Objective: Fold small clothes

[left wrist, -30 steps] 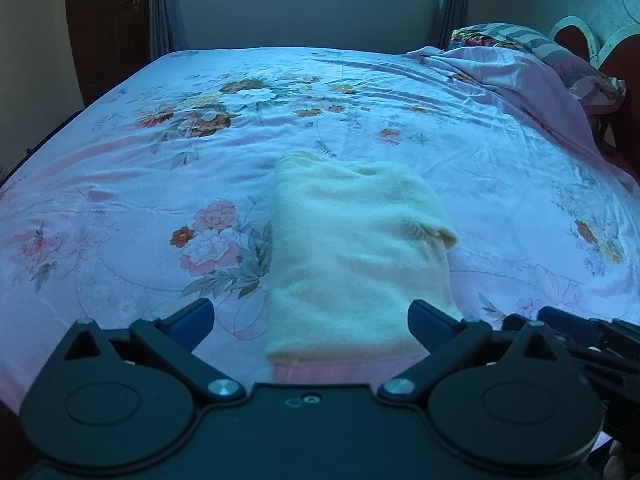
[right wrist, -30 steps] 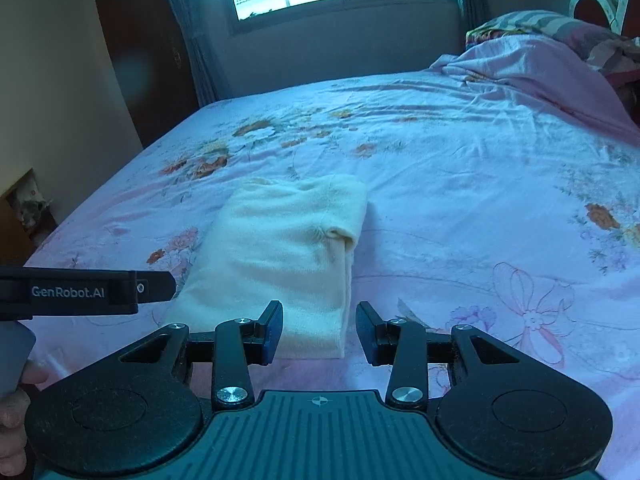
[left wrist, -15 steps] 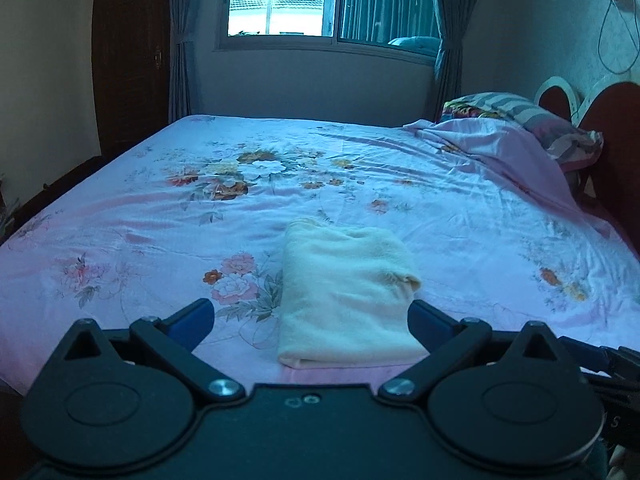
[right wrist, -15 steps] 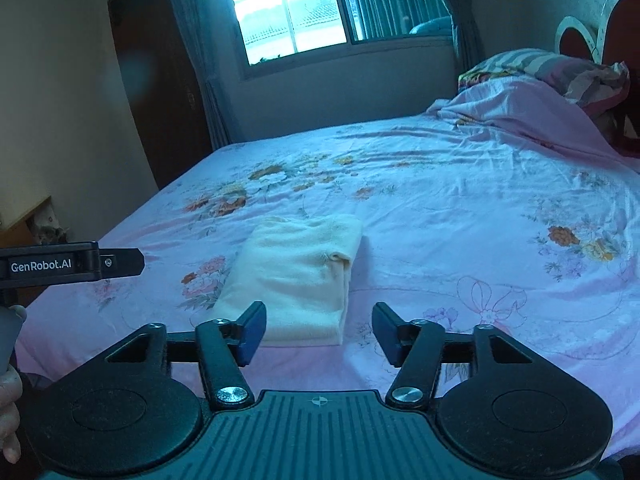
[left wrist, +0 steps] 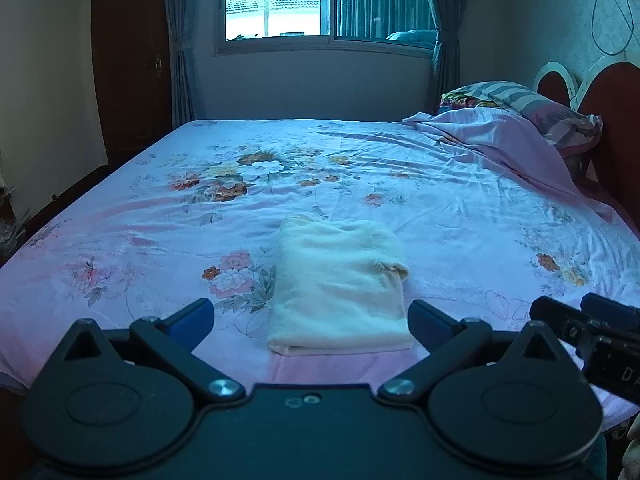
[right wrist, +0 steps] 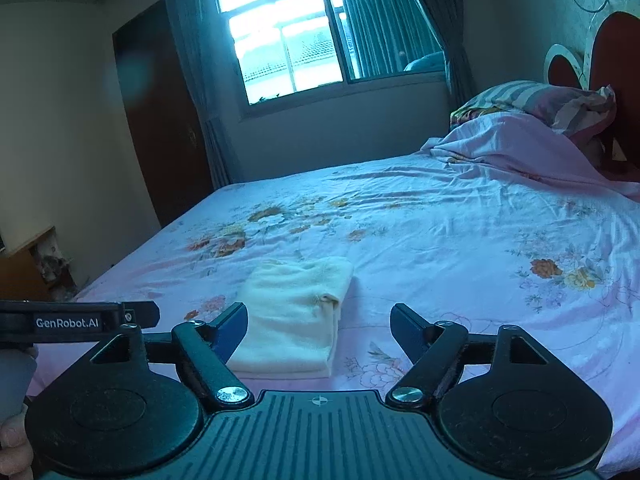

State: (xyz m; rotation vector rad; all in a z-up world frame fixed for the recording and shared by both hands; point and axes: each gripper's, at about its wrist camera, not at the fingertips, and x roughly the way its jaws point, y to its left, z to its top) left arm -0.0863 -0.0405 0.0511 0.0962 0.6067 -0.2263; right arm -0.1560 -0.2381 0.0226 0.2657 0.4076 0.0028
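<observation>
Since the cream garment (left wrist: pixel 340 284) lies folded on the bed (left wrist: pixel 460 216) | task seemingly done | left gripper (left wrist: pixel 311 316) wide, empty | right gripper (right wrist: pixel 318 326) opening, empty

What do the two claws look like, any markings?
Both are black, with round pivot discs, silver screws and angled link arms. Left claw: blue pads and a smooth body. Right claw: ribbed teal-grey body with a small crosshair mark. In the right view, the left claw's side reads "GenRobot.AI" in white.
</observation>
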